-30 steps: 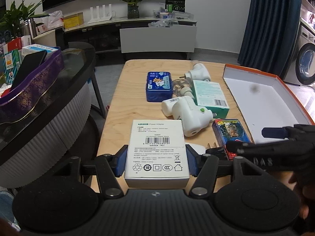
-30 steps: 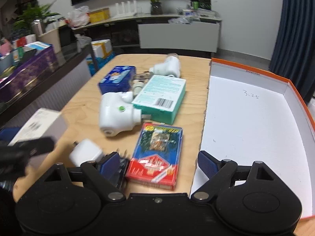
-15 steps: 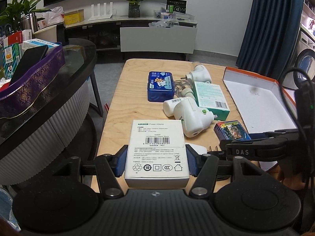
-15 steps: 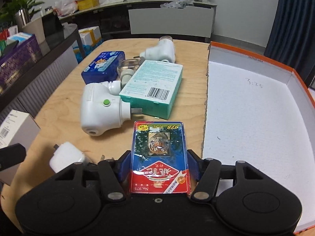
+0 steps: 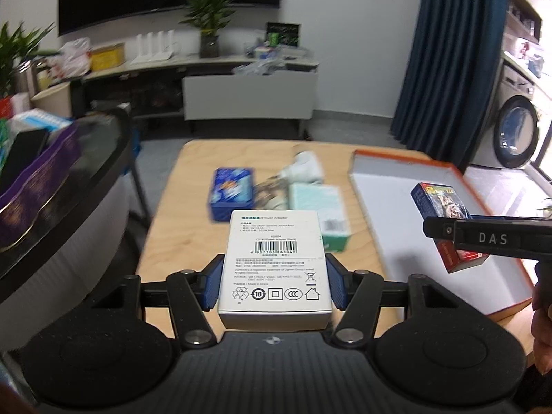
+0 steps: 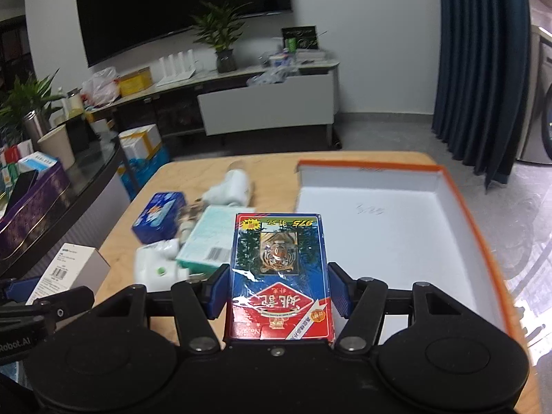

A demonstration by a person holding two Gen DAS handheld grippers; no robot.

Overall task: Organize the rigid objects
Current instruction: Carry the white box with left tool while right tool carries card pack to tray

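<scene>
A wooden surface (image 6: 220, 165) sits by a TV (image 6: 179, 7). The right gripper (image 6: 278, 293) squeezes a red-blue card box (image 6: 279, 276); the left gripper (image 5: 274, 284) squeezes a white box (image 5: 274, 262).

A pale wooden table (image 5: 165, 214) with a smooth, matt grain is shown. A white power adapter box (image 5: 274, 262) of smooth matt cardboard is seen, and a playing-card pack (image 6: 280, 276) is wrapped in glossy, crinkled film. The open tray box (image 6: 396, 220) is made of matt white card with an orange edge. A blue tin (image 5: 230, 196) looks glossy. White plug housings (image 6: 232, 186) appear to be smooth plastic. The gripper bodies are matt black plastic, with ribbed blue pads (image 6: 218, 289).
</scene>
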